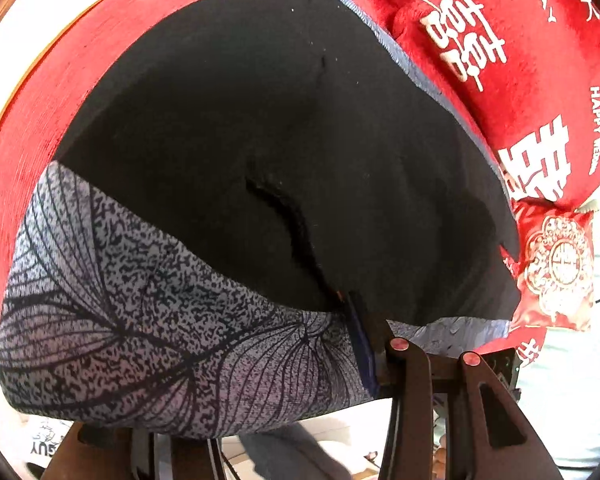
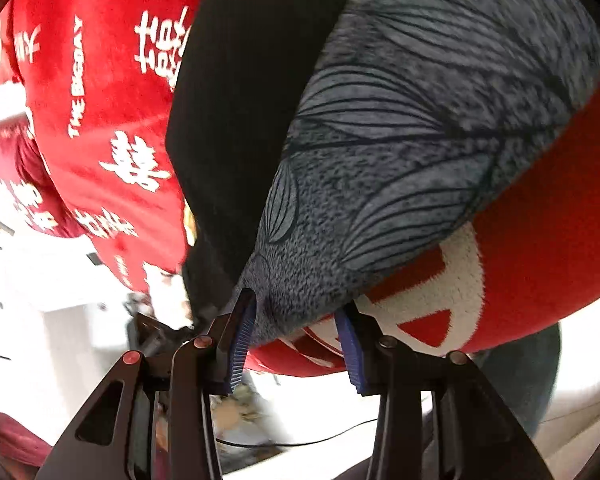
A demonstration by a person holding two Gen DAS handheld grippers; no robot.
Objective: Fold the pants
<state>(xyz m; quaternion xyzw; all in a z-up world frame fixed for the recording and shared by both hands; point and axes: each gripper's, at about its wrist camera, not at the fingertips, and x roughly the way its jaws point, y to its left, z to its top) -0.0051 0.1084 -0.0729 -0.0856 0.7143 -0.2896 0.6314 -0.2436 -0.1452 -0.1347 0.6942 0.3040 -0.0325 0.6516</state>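
Left tongs (image 1: 364, 340) pinch the near edge of one pair of black pants (image 1: 260, 120) lying flat on a grey leaf-print blanket (image 1: 120, 300). Right tongs (image 2: 296, 340) stand spread, pads clear, at that blanket's near corner. One red blanket (image 1: 500, 40) with white lettering lies beyond, one red packet (image 1: 556, 268) beside it.

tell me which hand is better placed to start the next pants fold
Left, probably. The left gripper sits with narrowed jaws at the black fabric pants near edge; the right gripper has its jaws open over the grey leaf-print cover, pants off to one side.
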